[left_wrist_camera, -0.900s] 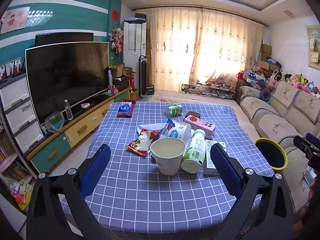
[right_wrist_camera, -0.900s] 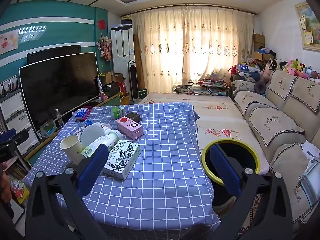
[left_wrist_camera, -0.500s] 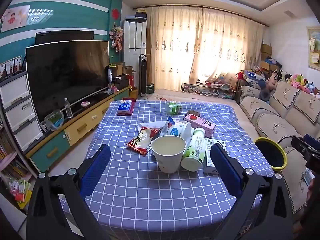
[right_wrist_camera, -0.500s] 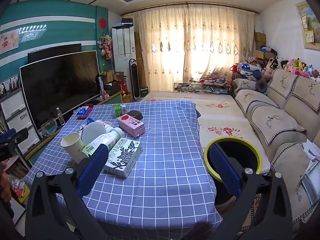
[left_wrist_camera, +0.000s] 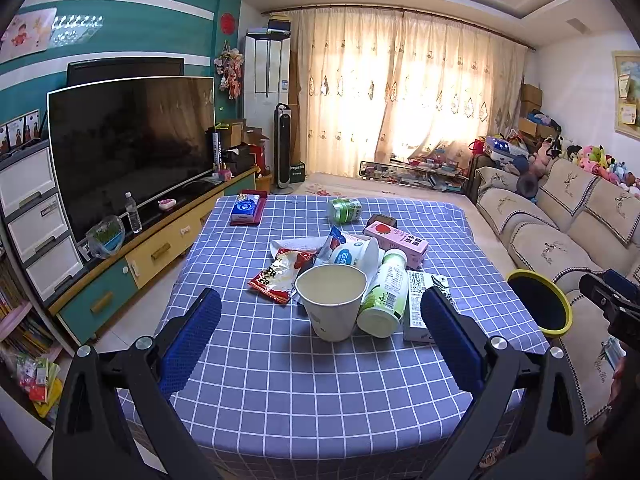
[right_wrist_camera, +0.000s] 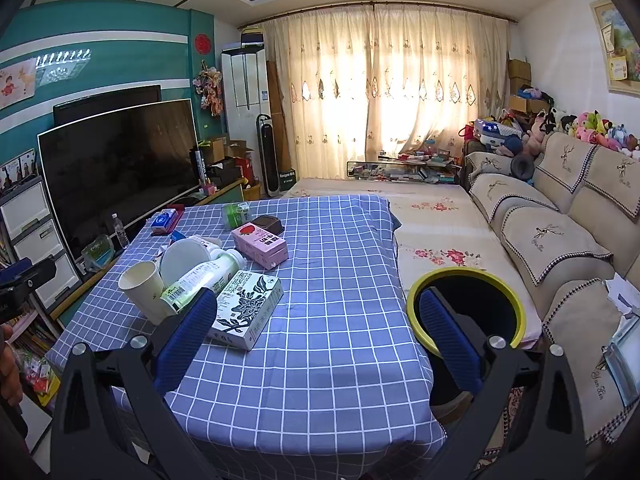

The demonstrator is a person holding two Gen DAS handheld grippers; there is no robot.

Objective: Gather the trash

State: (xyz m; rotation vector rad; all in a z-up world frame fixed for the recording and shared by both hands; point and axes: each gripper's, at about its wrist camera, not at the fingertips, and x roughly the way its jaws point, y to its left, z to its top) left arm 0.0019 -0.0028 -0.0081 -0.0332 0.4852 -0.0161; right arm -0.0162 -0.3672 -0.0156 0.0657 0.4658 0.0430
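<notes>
Both grippers, left (left_wrist_camera: 320, 328) and right (right_wrist_camera: 316, 330), hang with fingers wide apart and empty over the counter (left_wrist_camera: 304, 392). The cup (left_wrist_camera: 331, 301) leans against the bottle (left_wrist_camera: 383, 294), so grabbing it could roll the bottle off. Only the right view shows the bin (right_wrist_camera: 466, 308) fully, beside the counter.

Paper cup (left_wrist_camera: 331, 300) left of bottle (left_wrist_camera: 382, 300) on table (left_wrist_camera: 280, 380) — bin (left_wrist_camera: 538, 304) beside table, right
</notes>
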